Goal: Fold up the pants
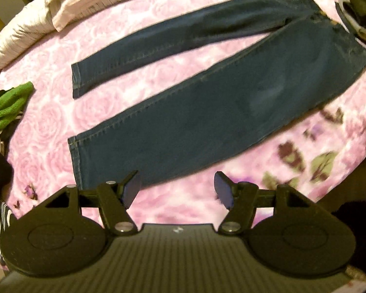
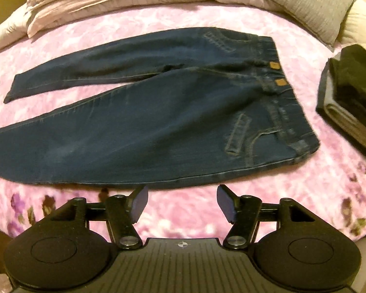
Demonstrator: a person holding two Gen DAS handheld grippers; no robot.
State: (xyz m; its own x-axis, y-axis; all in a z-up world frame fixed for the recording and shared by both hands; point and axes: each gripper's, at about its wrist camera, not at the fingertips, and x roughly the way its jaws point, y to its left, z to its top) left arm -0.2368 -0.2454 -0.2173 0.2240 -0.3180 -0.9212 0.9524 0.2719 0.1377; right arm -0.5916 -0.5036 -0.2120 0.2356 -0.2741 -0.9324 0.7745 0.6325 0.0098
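We see the dark blue jeans (image 1: 207, 92) spread flat on a bed covered by a pink rose-patterned blanket (image 1: 61, 122), legs splayed apart in a narrow V and waistband toward the right. Both grippers hang above the near edge of the blanket, clear of the denim.

The left gripper (image 1: 177, 190) is released, its fingers (image 1: 131, 188) spread with only blanket showing between them; the nearer leg's hem lies just beyond its left finger. From this view we get both leg hems in full, a crumpled green garment (image 1: 7, 107) at the left edge of the bed, and some striped dark cloth low on the left. The waistband is squeezed into the upper right corner and blurred.

The right gripper (image 2: 182, 202) is likewise released, fingers (image 2: 225, 204) apart and empty, just short of the jeans' (image 2: 146, 127) outer seam. Here we can read the waist end clearly: back pockets, belt loops, two brown tags at the waistband. This view also brings in a folded stack of dark and grey clothes (image 2: 349, 97) to the right of the jeans, a grey pillow (image 2: 305, 2) beyond it, and pale bedding (image 2: 97, 0) along the far side. The nearer hem is cut off by the left edge.
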